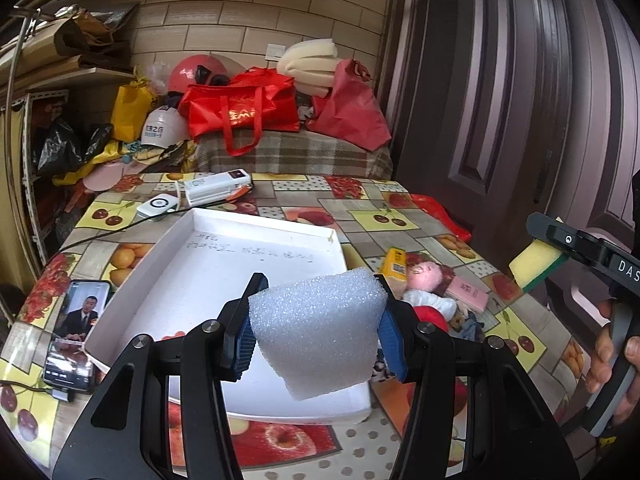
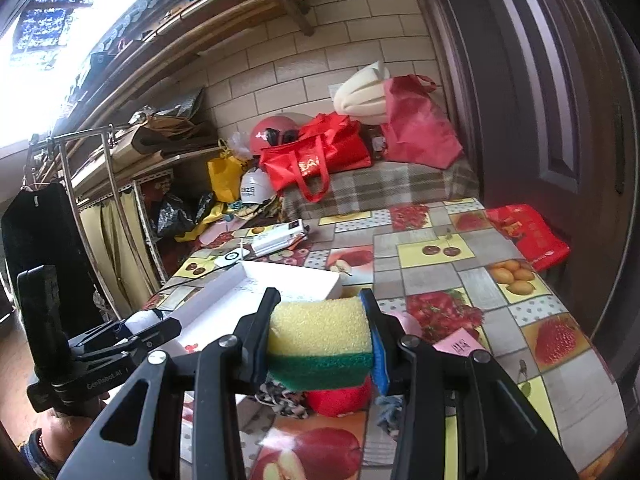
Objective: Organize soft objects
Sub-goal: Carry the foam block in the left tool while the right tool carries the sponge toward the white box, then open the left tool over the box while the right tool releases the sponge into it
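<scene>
Fruit-print table (image 1: 400, 216), left tool (image 1: 316, 320) (angled down) gripping foam (image 1: 320, 328)

My left gripper (image 1: 318, 320) holds a foam block (image 1: 320, 328) between its pads, above the near end of a shallow tray (image 1: 200, 248) on the table (image 1: 420, 208). To the tray's left lies a phone (image 1: 78, 332); behind it sit a small device (image 1: 158, 205) and a power bank (image 1: 218, 188); to its right lies a doll (image 1: 426, 280). My right gripper (image 2: 320, 344), right of the tray, holds a sponge (image 2: 320, 340) over that pile.
</scene>
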